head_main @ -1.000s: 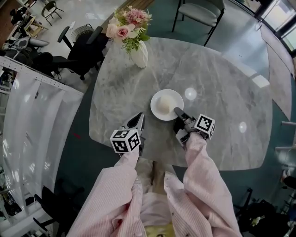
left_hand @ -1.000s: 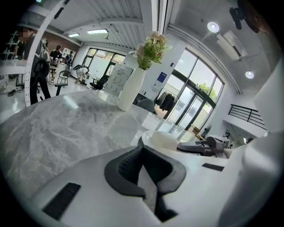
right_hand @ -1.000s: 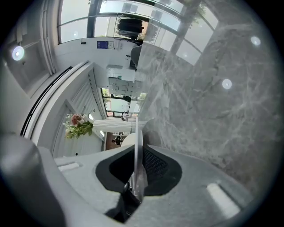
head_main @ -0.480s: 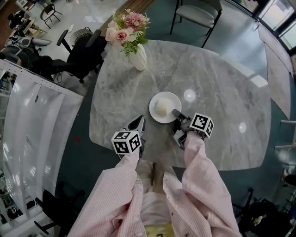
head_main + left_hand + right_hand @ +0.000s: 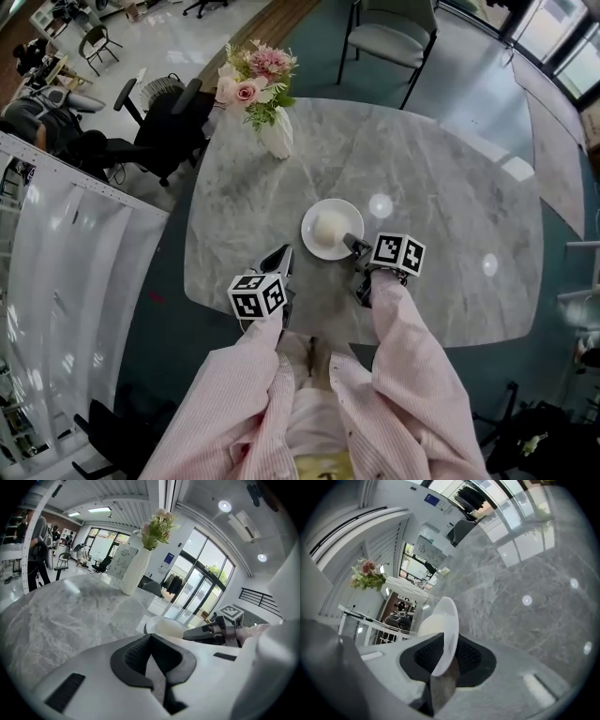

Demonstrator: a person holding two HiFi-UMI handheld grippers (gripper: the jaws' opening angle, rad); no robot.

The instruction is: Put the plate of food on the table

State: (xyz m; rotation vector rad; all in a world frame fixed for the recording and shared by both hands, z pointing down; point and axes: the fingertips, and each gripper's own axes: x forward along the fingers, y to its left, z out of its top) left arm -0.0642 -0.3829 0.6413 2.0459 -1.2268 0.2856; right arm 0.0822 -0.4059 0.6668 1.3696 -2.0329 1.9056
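R tongs (image 5: pixel 350 243), just opening round plate (image 5: pixel 318 248) rim, should back off straight w/o dragging it on desk (image 5: pixel 450 187); L tongs (image 5: pixel 284 254) closed, empty.

A polished, grey-veined marble table (image 5: pixel 450 216) mirrors the ceiling lights in its glossy top. The smooth white plate (image 5: pixel 349 214) has a glazed ceramic sheen, and the pale food (image 5: pixel 327 228) on it looks matt. The white vase (image 5: pixel 277 141) appears smooth and satiny. The sleeves (image 5: pixel 412 375) are pink-striped woven cloth.
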